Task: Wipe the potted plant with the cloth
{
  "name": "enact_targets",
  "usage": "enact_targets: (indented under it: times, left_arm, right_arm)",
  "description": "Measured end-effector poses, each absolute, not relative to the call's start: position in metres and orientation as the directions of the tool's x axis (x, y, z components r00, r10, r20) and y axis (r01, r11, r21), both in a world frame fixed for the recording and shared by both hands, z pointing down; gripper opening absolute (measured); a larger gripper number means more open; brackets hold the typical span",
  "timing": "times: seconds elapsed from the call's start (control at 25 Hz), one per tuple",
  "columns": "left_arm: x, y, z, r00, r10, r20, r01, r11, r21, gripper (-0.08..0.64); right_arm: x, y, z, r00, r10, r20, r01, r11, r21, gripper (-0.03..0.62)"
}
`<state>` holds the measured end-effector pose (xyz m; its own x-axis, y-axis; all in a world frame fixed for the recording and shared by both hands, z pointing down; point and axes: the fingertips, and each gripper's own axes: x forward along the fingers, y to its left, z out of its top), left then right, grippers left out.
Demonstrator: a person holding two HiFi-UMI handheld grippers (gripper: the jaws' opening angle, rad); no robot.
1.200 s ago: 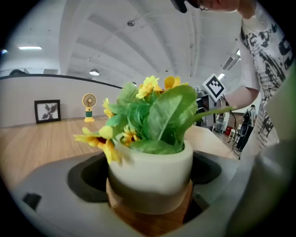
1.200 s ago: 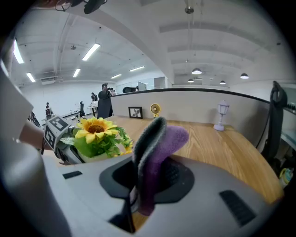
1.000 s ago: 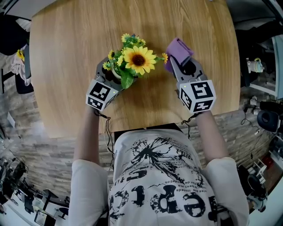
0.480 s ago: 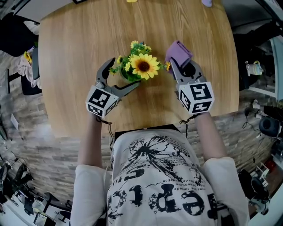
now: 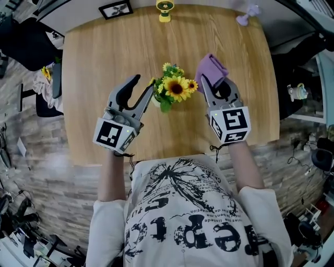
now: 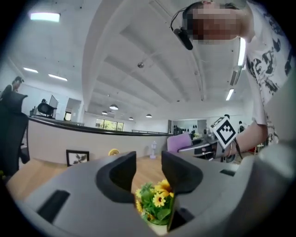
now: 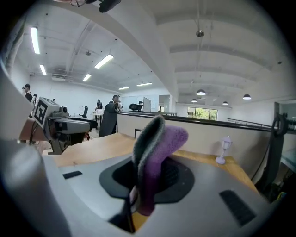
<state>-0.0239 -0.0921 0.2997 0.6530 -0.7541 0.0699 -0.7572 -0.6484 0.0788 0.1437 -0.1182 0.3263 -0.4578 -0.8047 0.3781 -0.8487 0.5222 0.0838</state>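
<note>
A: Where is the small potted plant with yellow sunflowers (image 5: 175, 89)?

B: Mid-table on the round wooden table (image 5: 99, 62). Your left gripper (image 5: 143, 86) has just been closing; a gap remains and nothing is clamped. Your right gripper (image 5: 213, 79) pinches the folded purple cloth (image 5: 211, 67). Steady the pot, then stroke the leaves gently.

A second ago we saw the left gripper (image 5: 142, 85) low at the potted plant (image 5: 175, 88), its jaws reaching in under the flowers. It then spread wide and drew back. Now it is lifted clear to the plant's left, its jaws having just been closing to a narrow gap with nothing gripped between them. The right gripper (image 5: 214, 79) with the purple cloth (image 5: 211, 67) has risen a little too. Our view now takes in more of the surface's (image 5: 104, 62) far edge, where a framed picture (image 5: 116, 9), a yellow object (image 5: 164, 9) and a small lilac lamp (image 5: 249, 13) have appeared.
</note>
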Motion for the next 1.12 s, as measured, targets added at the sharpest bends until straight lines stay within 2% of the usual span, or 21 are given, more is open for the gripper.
enact_targets:
  times: [0.08, 0.16, 0.24, 0.28, 0.68, 1.12]
  left_arm:
    - [-0.034, -0.090, 0.283, 0.624, -0.780, 0.047, -0.781, -0.622, 0.058, 0.161]
    - [-0.047, -0.087, 0.270, 0.578, -0.815, 0.041, -0.816, -0.576, 0.043, 0.112]
    - [-0.061, -0.087, 0.262, 0.526, -0.849, 0.048, -0.851, -0.525, 0.028, 0.024]
    - [-0.067, -0.088, 0.260, 0.505, -0.861, 0.054, -0.863, -0.505, 0.020, 0.003]
    - [-0.083, -0.087, 0.265, 0.479, -0.866, 0.144, -0.872, -0.488, -0.036, 0.003]
    - [-0.077, -0.088, 0.263, 0.477, -0.868, 0.136, -0.874, -0.485, -0.025, 0.003]
  right_arm:
    - [0.136, -0.118, 0.315, -0.471, -0.809, 0.352, -0.842, 0.531, 0.094, 0.077]
    - [0.128, -0.116, 0.305, -0.481, -0.813, 0.327, -0.839, 0.535, 0.096, 0.077]
    - [0.123, -0.114, 0.295, -0.487, -0.817, 0.307, -0.837, 0.537, 0.102, 0.077]
    - [0.122, -0.114, 0.291, -0.488, -0.820, 0.301, -0.836, 0.538, 0.110, 0.077]
    - [0.116, -0.113, 0.283, -0.485, -0.827, 0.285, -0.844, 0.527, 0.094, 0.068]
    - [0.118, -0.106, 0.279, -0.499, -0.826, 0.263, -0.834, 0.540, 0.113, 0.060]
